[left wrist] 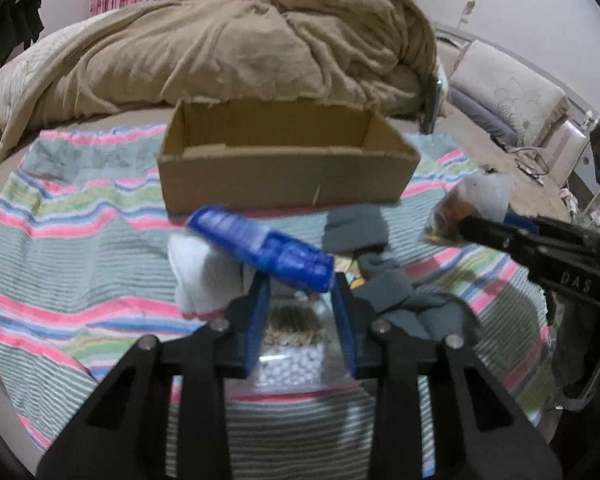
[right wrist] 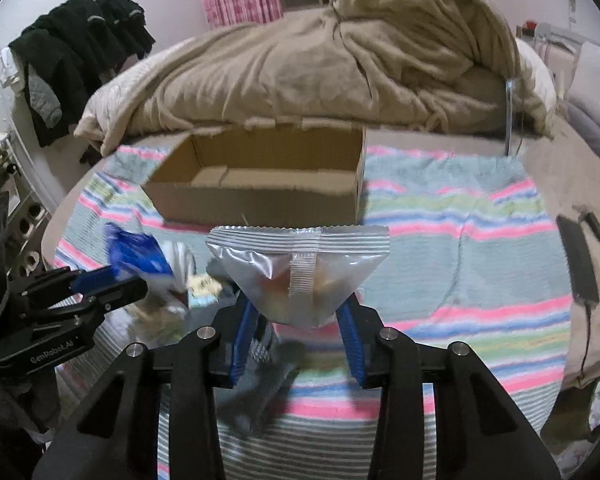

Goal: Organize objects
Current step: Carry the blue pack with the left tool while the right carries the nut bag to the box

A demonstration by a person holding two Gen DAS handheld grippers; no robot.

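Observation:
An open cardboard box (left wrist: 284, 168) stands on the striped blanket (left wrist: 80, 248), just beyond both grippers; it also shows in the right wrist view (right wrist: 260, 196) and looks empty. My left gripper (left wrist: 300, 284) is shut on a blue packet (left wrist: 260, 246), held above the blanket in front of the box; the packet shows in the right wrist view (right wrist: 138, 256). My right gripper (right wrist: 298, 312) is shut on a clear snack pouch (right wrist: 300, 272), held in front of the box; the pouch shows at right in the left wrist view (left wrist: 468, 208).
Grey socks (left wrist: 384, 264), a white sock (left wrist: 204, 276) and a clear bag of small items (left wrist: 292, 344) lie on the blanket below the grippers. A heaped beige blanket (left wrist: 240, 48) lies behind the box. A black phone with cable (right wrist: 578, 260) lies at right.

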